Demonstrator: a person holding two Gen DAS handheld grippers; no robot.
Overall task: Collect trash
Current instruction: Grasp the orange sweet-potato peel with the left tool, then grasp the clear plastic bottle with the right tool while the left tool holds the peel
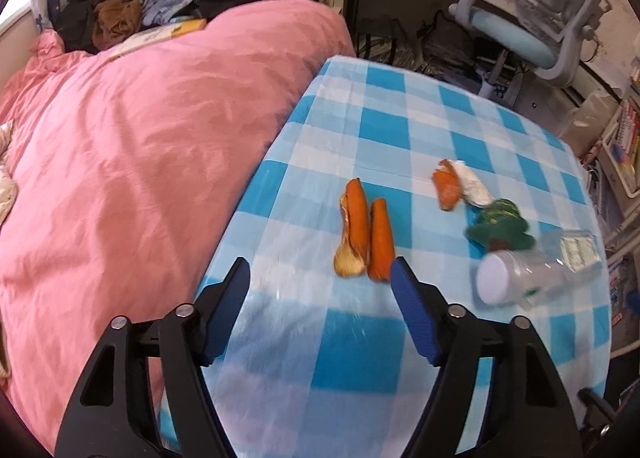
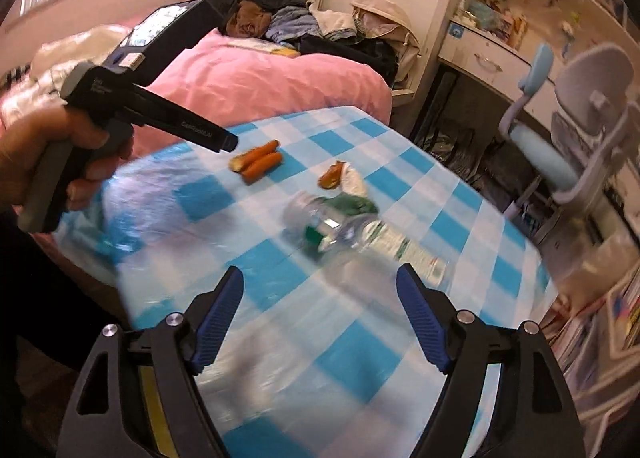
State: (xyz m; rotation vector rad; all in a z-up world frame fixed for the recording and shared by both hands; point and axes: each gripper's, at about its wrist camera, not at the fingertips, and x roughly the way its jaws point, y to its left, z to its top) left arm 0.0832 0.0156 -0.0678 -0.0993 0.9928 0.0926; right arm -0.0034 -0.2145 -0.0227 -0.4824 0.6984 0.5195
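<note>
Left wrist view looks down over the left gripper (image 1: 320, 266), whose blue-padded jaws stand well apart with only bare checked tablecloth (image 1: 344, 354) between them. Just beyond the right fingertip, a little right of the gripper's centre line, lie two orange peel strips (image 1: 366, 232) side by side and touching; their long axes run near to far, roughly in line with the way the gripper points, so the jaws already straddle that axis crosswise. Farther off and to the right sits a smaller orange peel piece (image 1: 446, 187) against a crumpled white tissue (image 1: 476, 185), then a green scrap (image 1: 502, 223), and nearest the right edge a clear plastic bottle (image 1: 536, 268) on its side, its white cap end turned toward the near left.

From the right wrist camera, the right gripper (image 2: 320, 278) is likewise spread wide and holds nothing. The plastic bottle (image 2: 352, 234) lies straight ahead of it, just past the fingertips, its long axis slanting from far left to near right, so a slight roll of the wrist would probably be needed to take it across the body. The left gripper (image 2: 228, 143) reaches in from the left in a hand (image 2: 48, 153), its tip close to the peel strips (image 2: 258, 161).

By my reading, the peel belongs to the left hand and the bottle to the right, each being the nearer; no bin shows in either view
</note>
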